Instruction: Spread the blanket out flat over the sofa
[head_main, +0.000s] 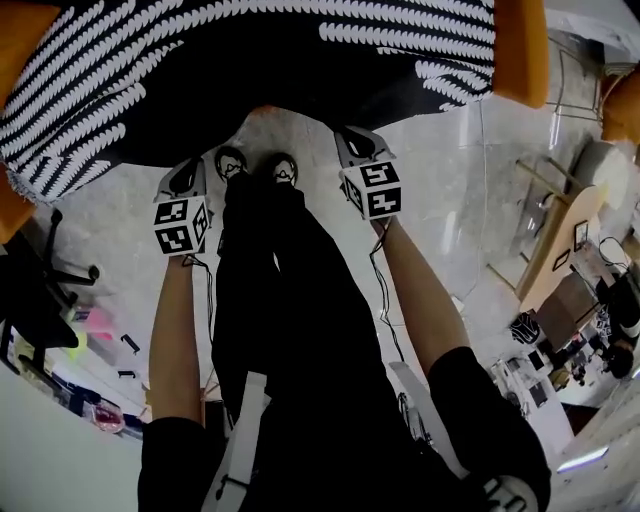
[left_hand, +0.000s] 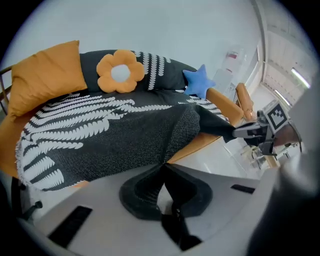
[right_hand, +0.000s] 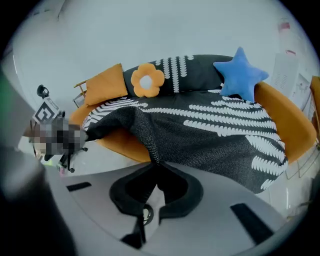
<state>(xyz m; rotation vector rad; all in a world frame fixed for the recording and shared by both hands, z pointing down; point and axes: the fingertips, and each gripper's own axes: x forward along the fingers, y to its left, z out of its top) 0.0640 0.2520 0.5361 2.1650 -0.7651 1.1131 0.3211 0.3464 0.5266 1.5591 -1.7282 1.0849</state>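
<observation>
Closest in, the left claw (left_hand: 162, 167) and the right claw (right_hand: 155, 167) are each pinched shut on the front edge of the blanket (left_hand: 100, 140), lifting it off the seat. Beyond them it covers the seat and back of the sofa (right_hand: 285, 120), with a fold bunched between the two grips. At the back sit a flower cushion (left_hand: 120, 71) and a star cushion (left_hand: 198, 82). Each pinch looks thin, so a tug could slip the cloth free. Pulling too far, or unevenly, could drag it off the back, skewed.
</observation>
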